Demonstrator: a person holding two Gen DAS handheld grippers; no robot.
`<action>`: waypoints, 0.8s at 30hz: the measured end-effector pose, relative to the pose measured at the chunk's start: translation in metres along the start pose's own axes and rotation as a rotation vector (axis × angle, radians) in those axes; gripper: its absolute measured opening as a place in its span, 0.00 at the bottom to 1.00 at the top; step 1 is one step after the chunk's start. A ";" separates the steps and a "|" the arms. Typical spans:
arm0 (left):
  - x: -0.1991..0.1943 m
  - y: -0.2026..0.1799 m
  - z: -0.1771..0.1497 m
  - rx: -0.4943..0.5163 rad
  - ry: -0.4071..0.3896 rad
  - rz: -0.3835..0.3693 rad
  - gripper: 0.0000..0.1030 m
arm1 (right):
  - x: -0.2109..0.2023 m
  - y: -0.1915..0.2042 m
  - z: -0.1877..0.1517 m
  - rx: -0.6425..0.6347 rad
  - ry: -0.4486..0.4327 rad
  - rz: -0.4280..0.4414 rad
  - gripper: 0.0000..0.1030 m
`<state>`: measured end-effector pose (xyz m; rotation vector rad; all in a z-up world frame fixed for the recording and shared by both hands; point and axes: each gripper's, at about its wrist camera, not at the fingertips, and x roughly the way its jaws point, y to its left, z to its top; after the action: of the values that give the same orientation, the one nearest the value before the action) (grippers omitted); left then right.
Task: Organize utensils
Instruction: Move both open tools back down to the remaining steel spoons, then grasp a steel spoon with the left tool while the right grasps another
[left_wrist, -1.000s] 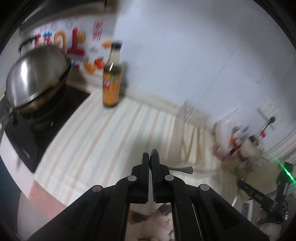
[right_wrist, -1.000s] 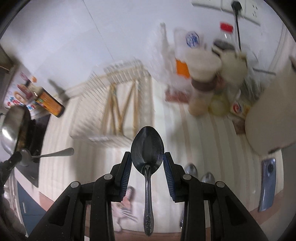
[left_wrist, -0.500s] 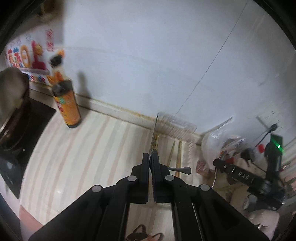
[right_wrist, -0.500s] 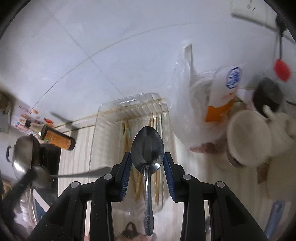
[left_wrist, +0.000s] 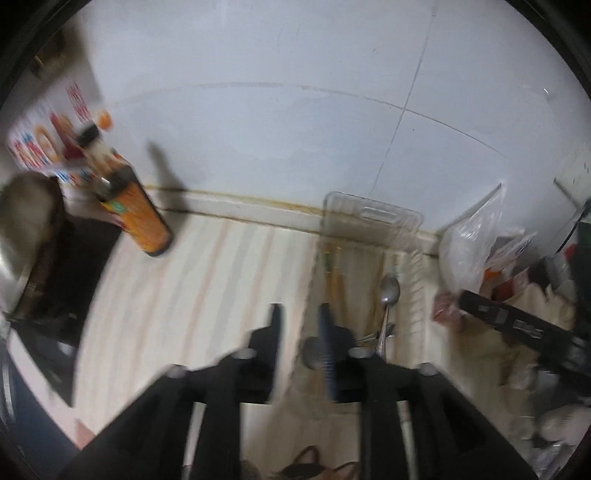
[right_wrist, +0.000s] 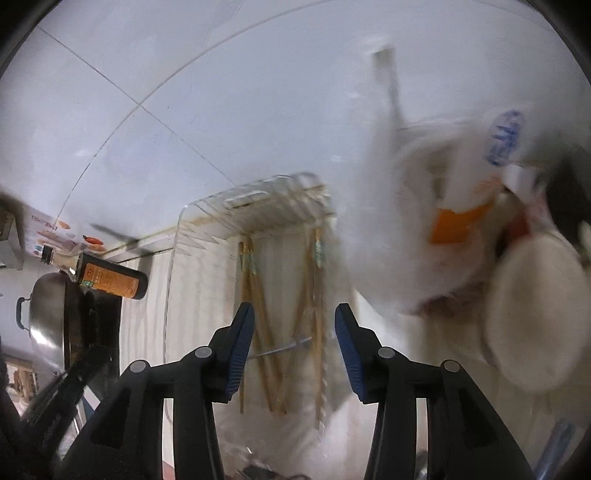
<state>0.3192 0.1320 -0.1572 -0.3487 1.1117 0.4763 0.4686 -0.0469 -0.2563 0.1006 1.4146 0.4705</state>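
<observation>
Right wrist shows your right gripper (right_wrist: 294, 332) just opening, empty, over chopsticks (right_wrist: 258, 314) in the clear tray (right_wrist: 207, 221); your left gripper (left_wrist: 299, 328) likewise just parted, a spoon (left_wrist: 389, 295) lying ahead to its right.

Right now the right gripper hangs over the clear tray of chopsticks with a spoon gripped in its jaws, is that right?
Not quite. The right gripper does hang over the clear tray of chopsticks, but its jaws have just been opening and stand apart with nothing between them, as the right wrist view shows. A spoon lies in the tray in the left wrist view.
</observation>
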 end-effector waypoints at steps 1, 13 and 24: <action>-0.007 0.000 -0.006 0.008 -0.020 0.020 0.52 | -0.007 -0.004 -0.005 0.002 -0.009 -0.005 0.47; -0.011 -0.033 -0.108 0.152 -0.069 0.092 1.00 | -0.073 -0.107 -0.164 0.106 -0.008 -0.210 0.64; 0.045 -0.087 -0.177 0.294 0.143 0.115 1.00 | 0.002 -0.134 -0.228 0.156 0.166 -0.267 0.35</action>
<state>0.2458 -0.0208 -0.2678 -0.0618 1.3260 0.3857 0.2831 -0.2145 -0.3425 -0.0029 1.6005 0.1495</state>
